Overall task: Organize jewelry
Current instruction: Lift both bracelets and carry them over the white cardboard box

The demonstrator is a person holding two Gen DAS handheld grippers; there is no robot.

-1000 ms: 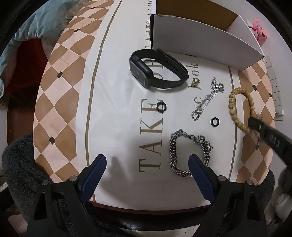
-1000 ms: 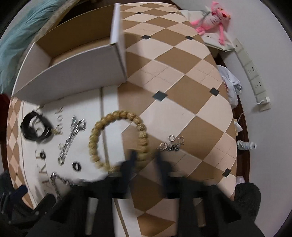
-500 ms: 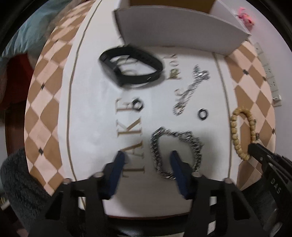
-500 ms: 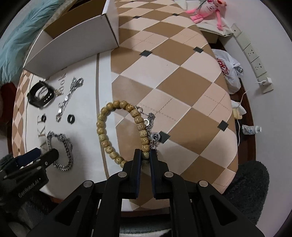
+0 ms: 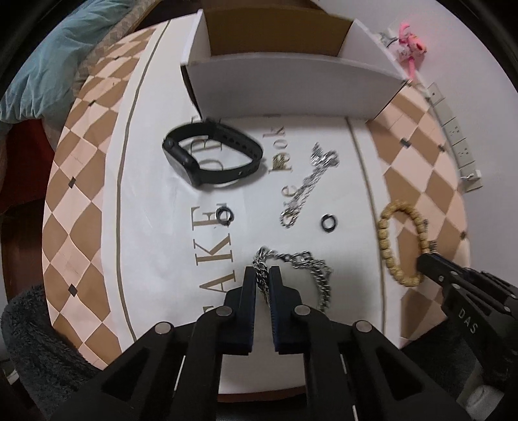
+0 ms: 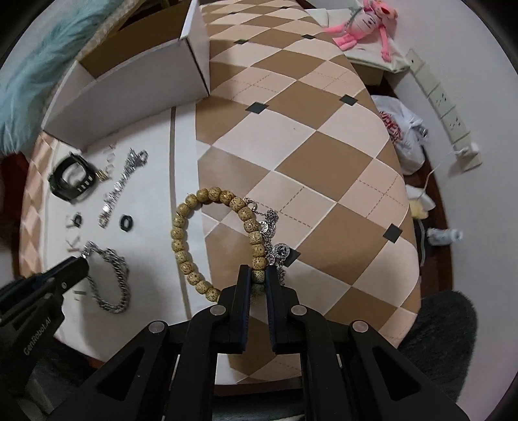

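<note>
My left gripper (image 5: 262, 273) is shut on the left side of a silver chain bracelet (image 5: 319, 275) lying on the white paper. My right gripper (image 6: 258, 274) is shut on a wooden bead bracelet (image 6: 181, 239), which also shows in the left wrist view (image 5: 387, 246). A thin silver charm chain (image 6: 275, 236) lies against the beads. A black smartwatch (image 5: 207, 155), a slim silver bracelet (image 5: 307, 187), two black rings (image 5: 224, 215) (image 5: 328, 222) and a small gold piece (image 5: 279, 160) lie on the paper. An open white cardboard box (image 5: 291, 84) stands behind them.
The table has a brown and cream diamond cloth (image 6: 323, 145). A pink plush toy (image 6: 362, 22) and a power strip (image 6: 446, 107) lie beyond the right edge. A grey fuzzy seat (image 5: 35, 340) is at the near left; a blue cloth (image 5: 48, 64) at far left.
My left gripper has moved right and closed from wide open onto the chain bracelet. My right gripper has stayed shut on the bead bracelet, which has shifted slightly.
</note>
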